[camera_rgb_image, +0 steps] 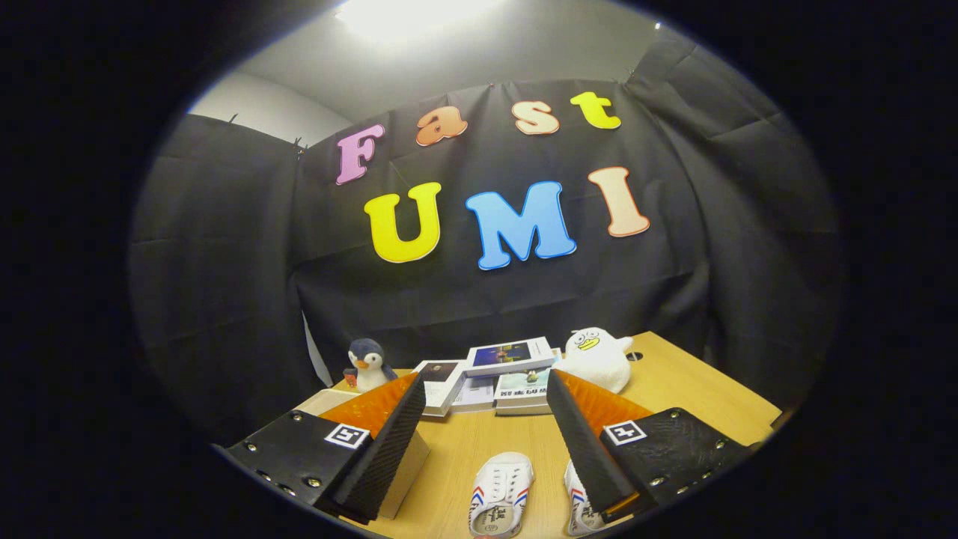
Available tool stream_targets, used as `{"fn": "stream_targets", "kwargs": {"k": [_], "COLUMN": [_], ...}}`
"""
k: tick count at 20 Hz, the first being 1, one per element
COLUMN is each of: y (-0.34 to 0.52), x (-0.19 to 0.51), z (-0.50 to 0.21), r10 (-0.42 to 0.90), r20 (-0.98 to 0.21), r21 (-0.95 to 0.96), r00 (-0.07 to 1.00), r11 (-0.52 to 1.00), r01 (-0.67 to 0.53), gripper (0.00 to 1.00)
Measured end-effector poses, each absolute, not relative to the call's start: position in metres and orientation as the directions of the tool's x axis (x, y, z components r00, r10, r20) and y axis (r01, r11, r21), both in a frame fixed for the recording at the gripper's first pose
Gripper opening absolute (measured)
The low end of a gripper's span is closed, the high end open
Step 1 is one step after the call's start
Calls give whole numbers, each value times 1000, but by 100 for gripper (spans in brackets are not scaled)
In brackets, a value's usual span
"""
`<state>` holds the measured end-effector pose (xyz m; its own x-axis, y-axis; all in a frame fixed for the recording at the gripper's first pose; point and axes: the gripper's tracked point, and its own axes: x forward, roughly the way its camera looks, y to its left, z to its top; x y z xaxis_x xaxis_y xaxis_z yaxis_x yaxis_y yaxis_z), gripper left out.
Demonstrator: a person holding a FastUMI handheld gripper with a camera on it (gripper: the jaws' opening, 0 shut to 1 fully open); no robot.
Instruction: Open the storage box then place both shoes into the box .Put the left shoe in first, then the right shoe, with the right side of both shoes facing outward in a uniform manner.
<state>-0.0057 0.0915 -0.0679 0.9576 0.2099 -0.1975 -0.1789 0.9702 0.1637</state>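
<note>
Fingers (419, 419) of my gripper (483, 389) spread wide, holding nothing; each is a long wedge with a ribbed inner pad. Between them, nearest me on the smooth wooden table (696, 397), I see two small white shoes: one (500, 494) lies clear in the gap, its toe cap rounded and side striped, the other (580, 513) partly under the right finger. A pale box (404, 464) with square corners shows just behind the left finger; I cannot tell whether it is open. Beyond the tips lie flat, glossy books (509, 355), stacked. A plush penguin (368, 364) stands left of them, a round white plush duck (596, 359) right.
</note>
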Motion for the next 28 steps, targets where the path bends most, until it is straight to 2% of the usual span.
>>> {"fn": "stream_targets", "kwargs": {"k": [11,19,23,28], "y": [150,197,215,234], "x": [-27,-50,-59,-67], "z": [-133,-172,-187,-200], "r10": [382,539,597,662], "r20": [-393,-479,-501,-510], "r21": [386,573,639,744], "r00": [836,692,627,549], "r11": [894,790,743,660], "r01": [-227,-219,-197,-105], "gripper": [99,96,96,95]}}
